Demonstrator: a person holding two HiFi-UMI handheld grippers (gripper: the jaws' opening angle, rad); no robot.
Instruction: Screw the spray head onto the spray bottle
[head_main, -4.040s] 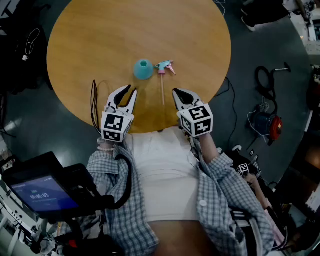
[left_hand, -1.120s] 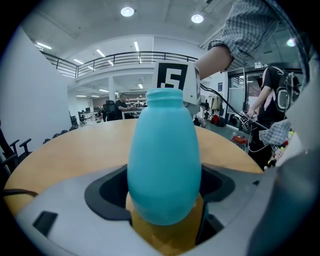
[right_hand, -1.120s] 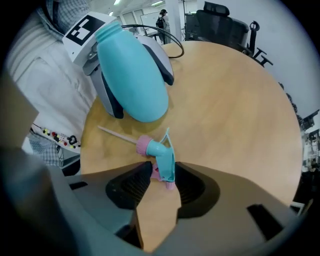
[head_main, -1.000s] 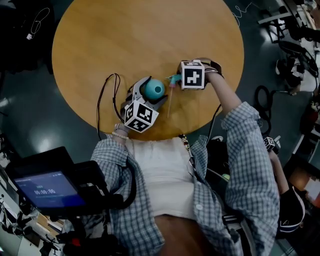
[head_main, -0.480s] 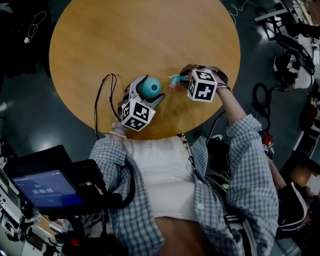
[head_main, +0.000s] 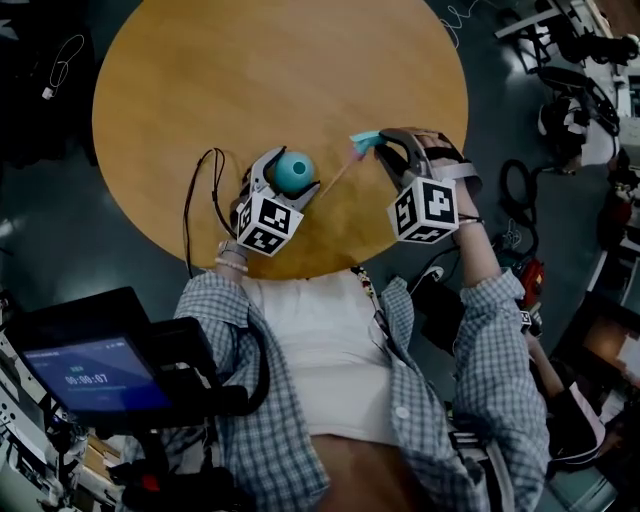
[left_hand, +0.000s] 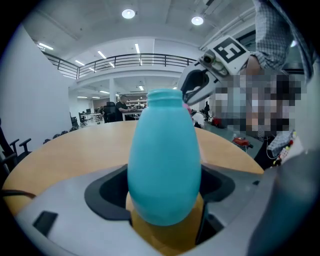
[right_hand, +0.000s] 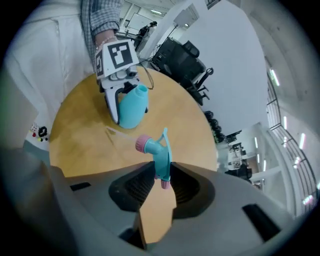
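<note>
A teal spray bottle (head_main: 293, 170) stands upright on the round wooden table (head_main: 250, 70). My left gripper (head_main: 290, 186) is shut on its belly, and in the left gripper view the bottle (left_hand: 165, 160) fills the gap between the jaws. To its right my right gripper (head_main: 386, 148) holds the teal spray head (head_main: 365, 142) above the table, shut on it. Its jaws have just been closing with the spray head between them. The thin dip tube (head_main: 338, 178) slants down towards the bottle. The right gripper view shows the spray head (right_hand: 161, 150) with its pink nozzle pinched between the pads, and the bottle (right_hand: 132, 107) beyond.
A black cable (head_main: 198, 195) loops on the table left of the left gripper. A screen on a dark mount (head_main: 95, 375) sits at lower left. Cables and equipment (head_main: 520, 185) lie on the floor to the right of the table.
My right gripper has lifted the spray head off the table, swung right and towards me, and tilted. The left gripper and the bottle have stayed put.
</note>
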